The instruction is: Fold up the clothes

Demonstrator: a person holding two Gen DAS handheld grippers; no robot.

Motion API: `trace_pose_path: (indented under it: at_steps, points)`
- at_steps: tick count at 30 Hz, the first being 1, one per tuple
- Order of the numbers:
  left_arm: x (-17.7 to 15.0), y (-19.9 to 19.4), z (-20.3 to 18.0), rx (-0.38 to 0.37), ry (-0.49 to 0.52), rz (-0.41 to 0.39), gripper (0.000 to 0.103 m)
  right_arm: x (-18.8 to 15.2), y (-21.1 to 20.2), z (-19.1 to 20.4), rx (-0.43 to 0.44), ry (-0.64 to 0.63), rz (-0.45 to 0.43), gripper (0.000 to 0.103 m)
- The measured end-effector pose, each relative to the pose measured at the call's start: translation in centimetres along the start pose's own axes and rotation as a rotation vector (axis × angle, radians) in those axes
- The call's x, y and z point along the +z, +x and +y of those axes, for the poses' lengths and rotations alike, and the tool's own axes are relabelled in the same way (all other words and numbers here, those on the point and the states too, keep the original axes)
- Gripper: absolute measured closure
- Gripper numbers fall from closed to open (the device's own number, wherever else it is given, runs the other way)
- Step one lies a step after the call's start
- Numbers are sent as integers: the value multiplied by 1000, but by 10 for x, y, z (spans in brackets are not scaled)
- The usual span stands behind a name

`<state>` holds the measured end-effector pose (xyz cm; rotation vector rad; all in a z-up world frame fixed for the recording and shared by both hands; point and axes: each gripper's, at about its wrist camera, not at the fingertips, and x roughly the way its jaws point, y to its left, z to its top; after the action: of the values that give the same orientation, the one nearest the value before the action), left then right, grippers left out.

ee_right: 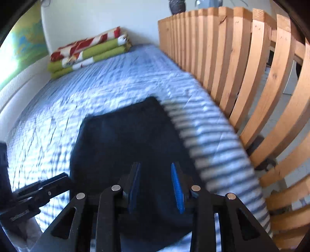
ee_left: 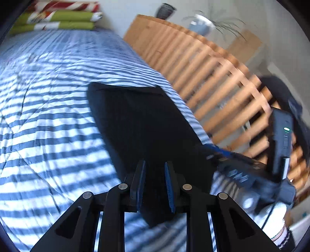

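A black garment lies flat and folded on the blue-and-white striped bed cover, close to the bed's right edge. My left gripper hovers over its near left part with the blue pads apart, not pressing the cloth. My right gripper hangs over the near edge of the same garment, its jaws wider apart and nothing pinched. The right gripper's housing shows at the right of the left wrist view. The left gripper's finger shows at the lower left of the right wrist view.
A wooden slatted frame stands along the bed's right side. Folded green, red and white blankets are stacked at the far end against the wall. A pot plant and a dark vase sit above the slats. Bare cover spreads left of the garment.
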<state>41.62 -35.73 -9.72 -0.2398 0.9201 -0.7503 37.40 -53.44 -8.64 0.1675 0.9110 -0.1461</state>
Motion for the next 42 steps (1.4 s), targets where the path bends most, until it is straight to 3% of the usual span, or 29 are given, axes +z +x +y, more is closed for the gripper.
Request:
trace_pose_path:
  at_steps: [4,8,14,19,22,25,27,30,34,40,42]
  points:
    - [-24,11,-13,33,-6,105,80,-34,13,12,-54,-15,73,73]
    - [-53,3,-16,82,5,183,80,-57,-7,8,-47,37,92,73]
    - [-108,-69,-28,183,62,222,80,-102,-63,17,-62,32,129,73]
    - [-142,-155,-40,214,70,169,80,-155,-131,52,-41,9,107,73]
    - [-162,-210,-57,226,92,131,78,-189,-175,77,18,18,95,73]
    - [-184,-266,-74,222,100,91,68,-224,-224,107,14,-7,55,73]
    - [-201,-305,-89,228,132,53,55,-245,-260,126,15,-16,16,72]
    - [-230,-363,-107,236,185,9,51,-272,-312,152,26,-28,-57,66]
    - [-273,-434,-119,226,184,-53,45,-309,-370,182,31,-68,-141,59]
    - [-338,-511,-124,290,131,-155,43,-355,-414,220,27,-161,-178,59]
    - [-357,-531,-128,325,136,-182,38,-371,-428,228,20,-183,-201,59]
